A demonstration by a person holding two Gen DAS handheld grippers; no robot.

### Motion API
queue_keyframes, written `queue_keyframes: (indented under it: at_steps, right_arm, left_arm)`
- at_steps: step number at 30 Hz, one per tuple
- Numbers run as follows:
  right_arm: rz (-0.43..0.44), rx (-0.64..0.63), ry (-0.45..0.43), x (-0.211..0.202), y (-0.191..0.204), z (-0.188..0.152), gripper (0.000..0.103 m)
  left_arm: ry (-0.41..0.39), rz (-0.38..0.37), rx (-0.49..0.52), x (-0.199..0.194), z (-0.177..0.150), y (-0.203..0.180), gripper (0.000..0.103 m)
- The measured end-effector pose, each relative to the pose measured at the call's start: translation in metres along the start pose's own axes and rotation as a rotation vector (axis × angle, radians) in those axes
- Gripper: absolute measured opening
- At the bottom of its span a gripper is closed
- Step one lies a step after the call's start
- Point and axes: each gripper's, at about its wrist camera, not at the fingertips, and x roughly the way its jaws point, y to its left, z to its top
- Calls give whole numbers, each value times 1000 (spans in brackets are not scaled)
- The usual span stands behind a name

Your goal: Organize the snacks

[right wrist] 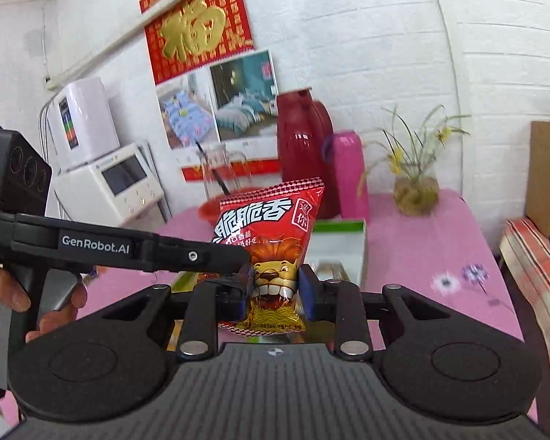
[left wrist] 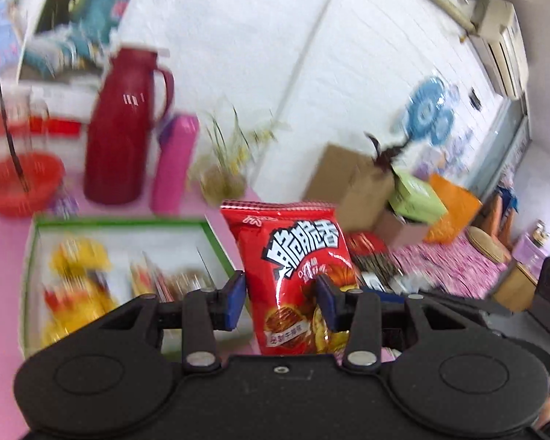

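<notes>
A red snack bag [left wrist: 297, 267] with white lettering stands upright between the blue pads of my left gripper [left wrist: 280, 293], which is shut on its lower half. In the right wrist view, my right gripper [right wrist: 275, 286] is shut on a red lion-print snack bag [right wrist: 275, 234], pads pressing on both sides. The left gripper's black finger [right wrist: 187, 255] reaches in from the left and ends at that bag's left edge. A white box with a green rim [left wrist: 31, 256] lies on the pink table, holding several yellow and red packets; its corner [right wrist: 363, 245] shows behind the lion bag.
A red jug [left wrist: 124, 128], pink bottle [left wrist: 172, 165], glass vase of grasses [right wrist: 416, 190] and red basket [left wrist: 22, 187] stand at the table's back by the wall. Cardboard boxes [left wrist: 352, 183] are piled to the right. A hand [right wrist: 14, 293] holds the left gripper's handle.
</notes>
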Motion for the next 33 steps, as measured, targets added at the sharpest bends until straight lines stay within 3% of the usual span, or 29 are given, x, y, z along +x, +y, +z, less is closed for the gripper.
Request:
queue_keyframes:
  at_steps: [5,15,16,17,18,19,20,25,30,33]
  right_arm:
    - [-12,-16,-15,46,-6,16,47]
    - [-16,74,104,121,-45,-24,49]
    - [-25,69,117,127,-47,-28,53]
    - [-42,66,127,132,-48,-33,64]
    - [-57,62,135,134,-49,-37,72]
    - [-65,54,136,134,-50,-40,88]
    - [-68,43,136,133,-49,-43,96]
    - [-67,-2,127,118,-35,-40,98]
    - [-61,-33,78,88,-16,-33,103]
    - [-55,-55,54,66,-2,-36,103]
  left_arm:
    - [-9,55,-16,29,29,25,0]
    - [110,86,-120,107,3,86,0]
    - [128,94,-121,113,-1,89,44]
    - [141,103,-121,116,-5,91,68]
    - [147,114,-112,117,-9,92,71]
    - [149,120,-94,117,-13,91,76]
    - [148,123,-71,116,-15,91,84]
    - [137,120,-73,99,-14,89,90]
    - [85,105,-73,57,-14,77,103]
    - [70,105,-59,30,-23,71,103]
